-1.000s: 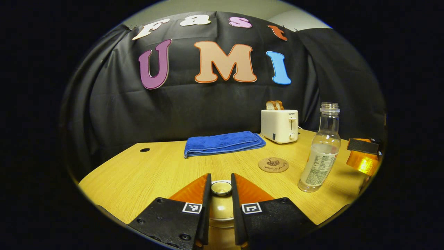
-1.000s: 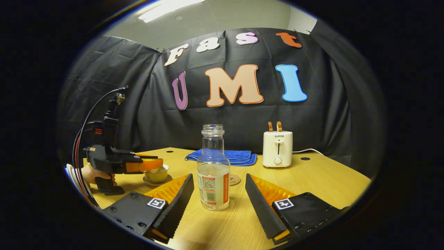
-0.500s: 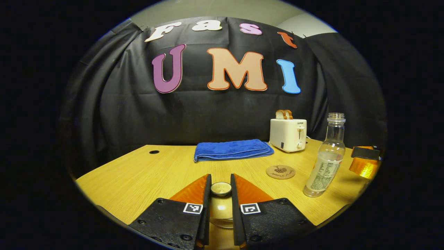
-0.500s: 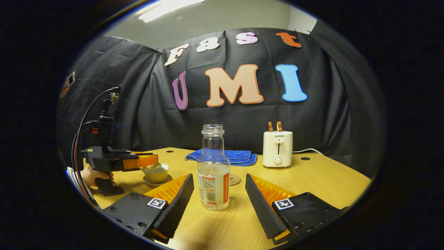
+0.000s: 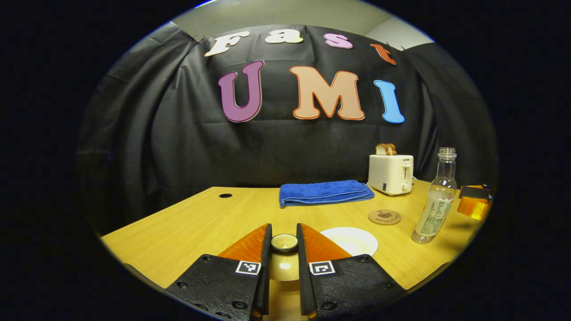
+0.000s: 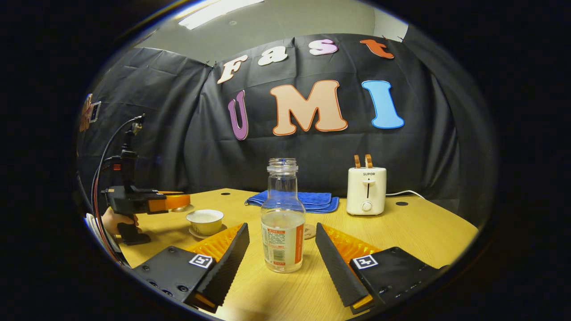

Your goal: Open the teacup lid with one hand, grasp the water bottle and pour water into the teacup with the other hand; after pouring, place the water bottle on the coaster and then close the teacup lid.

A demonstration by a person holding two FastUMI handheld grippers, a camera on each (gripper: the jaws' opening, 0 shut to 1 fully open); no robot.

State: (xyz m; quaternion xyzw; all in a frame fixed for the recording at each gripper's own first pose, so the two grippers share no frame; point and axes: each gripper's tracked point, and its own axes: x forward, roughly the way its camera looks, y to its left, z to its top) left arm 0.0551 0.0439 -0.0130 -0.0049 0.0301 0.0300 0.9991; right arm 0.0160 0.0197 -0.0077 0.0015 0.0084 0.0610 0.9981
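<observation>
Currently we note the left gripper (image 5: 284, 249) with its fingers narrow, clamped on the knob of the teacup lid (image 5: 284, 243), held above the counter (image 5: 187, 227). From the right gripper view, the left gripper (image 6: 176, 202) hangs to the left of the open teacup (image 6: 204, 221), which sits on its saucer. The right gripper (image 6: 281, 249) has fingers spread wide on either side of the water bottle (image 6: 283, 223), touching neither side; the bottle stands upright, uncapped, partly filled. Behind it the cork coaster (image 5: 384, 217) lies on the counter, partly hidden in the right gripper view. A folded blue towel (image 6: 308, 199) and a white toaster (image 6: 366, 191) with bread sit farther back.
</observation>
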